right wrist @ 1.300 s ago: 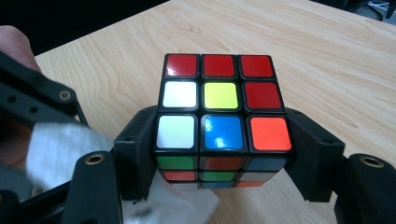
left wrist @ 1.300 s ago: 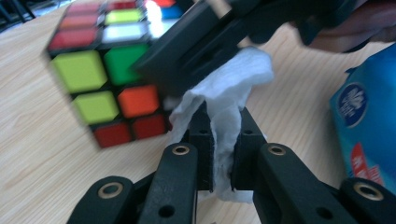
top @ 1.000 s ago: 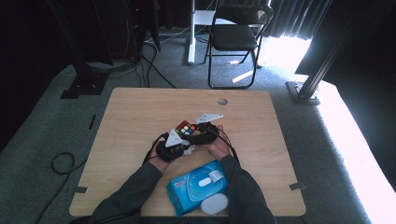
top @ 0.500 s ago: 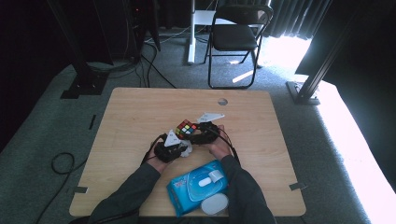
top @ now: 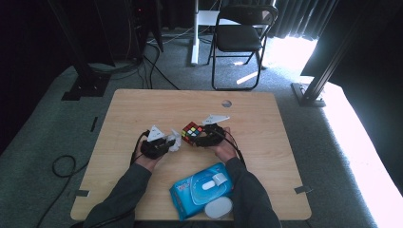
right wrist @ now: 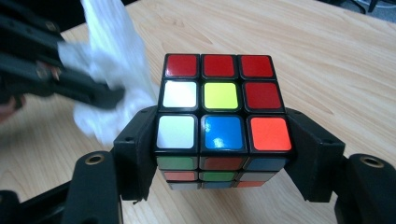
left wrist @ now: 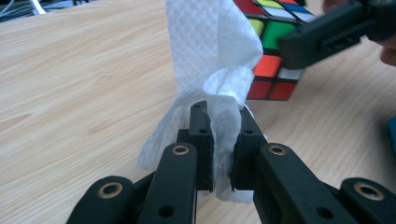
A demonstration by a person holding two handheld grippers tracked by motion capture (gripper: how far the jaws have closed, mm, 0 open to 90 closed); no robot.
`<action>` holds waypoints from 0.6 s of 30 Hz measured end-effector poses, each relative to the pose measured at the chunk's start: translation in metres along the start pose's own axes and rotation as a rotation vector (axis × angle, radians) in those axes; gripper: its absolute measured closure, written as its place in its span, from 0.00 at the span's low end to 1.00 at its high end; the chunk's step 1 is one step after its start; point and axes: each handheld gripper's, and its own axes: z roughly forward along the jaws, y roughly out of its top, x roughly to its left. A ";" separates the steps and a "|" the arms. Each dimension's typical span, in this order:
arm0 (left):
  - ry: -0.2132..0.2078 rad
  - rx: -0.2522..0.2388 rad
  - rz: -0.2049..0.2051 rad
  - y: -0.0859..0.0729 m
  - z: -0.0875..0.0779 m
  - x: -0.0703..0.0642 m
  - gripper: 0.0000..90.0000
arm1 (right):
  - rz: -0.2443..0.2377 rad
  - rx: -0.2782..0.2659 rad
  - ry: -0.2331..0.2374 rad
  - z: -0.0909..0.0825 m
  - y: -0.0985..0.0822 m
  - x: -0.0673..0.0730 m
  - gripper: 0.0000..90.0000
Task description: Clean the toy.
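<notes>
White embossed wipe (left wrist: 212,60) pinched in my left claw (left wrist: 220,140), cube (right wrist: 219,112) clamped in my right claw (right wrist: 219,149), both low over the middle of the tabletop (top: 142,109).

The wipe looks soft, limp and light; it drapes and bunches, so I judge a pinch on a gathered fold holds best, as my pressed-together jaws do now. The cube is rigid, smooth plastic, probably slippery on its stickers, and its layers can twist; gripping 2 opposite faces squarely across the lower layers seems safest. Its far and under faces are hidden, the wipe's top edge is cut off, and the blue wipes pack (top: 199,190) print is too small to read.
</notes>
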 end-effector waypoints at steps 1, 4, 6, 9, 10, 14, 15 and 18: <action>0.009 -0.002 -0.009 -0.001 -0.001 0.003 0.91 | 0.001 0.006 -0.003 0.000 -0.001 -0.001 0.38; 0.029 0.005 -0.019 -0.003 -0.002 0.009 0.91 | -0.006 0.024 -0.023 0.002 -0.003 -0.003 0.38; 0.046 0.020 -0.020 -0.005 -0.001 0.012 0.91 | -0.014 0.040 -0.039 0.003 -0.004 -0.003 0.38; 0.067 0.034 -0.043 -0.010 0.000 0.019 0.91 | -0.021 0.054 -0.052 0.003 -0.006 -0.004 0.38; 0.073 0.038 -0.053 -0.012 0.000 0.021 0.91 | -0.020 0.056 -0.054 0.003 -0.006 -0.004 0.38; 0.107 0.052 -0.091 -0.019 -0.001 0.031 0.90 | -0.037 0.069 -0.065 0.004 -0.007 -0.004 0.38; 0.119 0.054 -0.099 -0.021 -0.001 0.033 0.90 | -0.038 0.071 -0.066 0.004 -0.007 -0.004 0.38; 0.144 0.054 -0.113 -0.024 -0.002 0.037 0.90 | -0.041 0.079 -0.070 0.006 -0.009 -0.004 0.38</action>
